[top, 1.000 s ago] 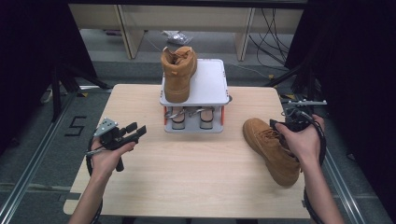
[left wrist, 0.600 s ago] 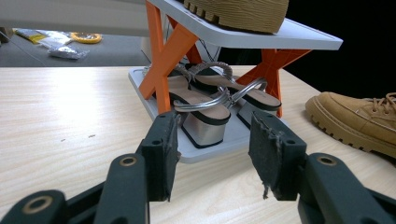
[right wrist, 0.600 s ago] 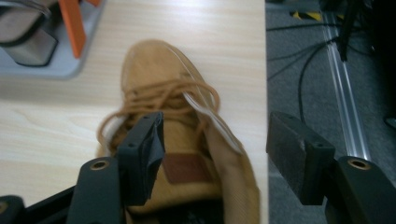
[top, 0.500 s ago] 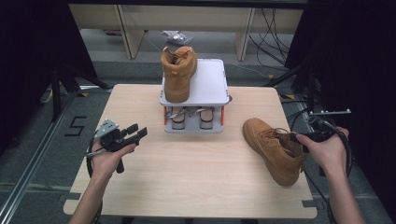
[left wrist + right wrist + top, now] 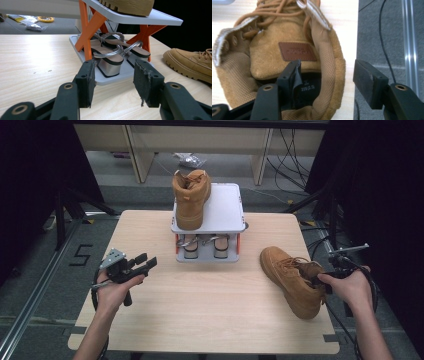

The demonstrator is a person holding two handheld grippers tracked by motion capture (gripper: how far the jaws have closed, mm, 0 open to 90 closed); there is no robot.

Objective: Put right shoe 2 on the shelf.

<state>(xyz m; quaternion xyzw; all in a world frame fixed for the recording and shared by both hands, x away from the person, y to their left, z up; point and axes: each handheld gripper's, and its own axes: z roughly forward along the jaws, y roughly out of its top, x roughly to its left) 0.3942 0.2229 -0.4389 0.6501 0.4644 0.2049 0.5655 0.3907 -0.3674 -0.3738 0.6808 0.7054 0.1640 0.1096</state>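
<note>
1. The tan boot [image 5: 295, 282] lies on the right part of the wooden bench [image 5: 210, 320], toe pointing toward the rack, heel near the bench's right edge.
2. Right claw [image 5: 325, 82]: jaws spread, and they have just been closing. In the right gripper view one jaw sits inside the boot's opening and the other outside, with the padded collar [image 5: 332, 82] between them; the outer pad stands clear of it.
3. Left claw [image 5: 142, 263]: jaws spread, holding nothing, held above the left part of the bench and aimed at the rack.
4. The white two-tier shoe rack [image 5: 225, 207] stands at the far middle of the bench. A second tan boot [image 5: 190, 197] stands on its top shelf; a pair of sandals [image 5: 112, 53] sits on the lower tier.
</note>
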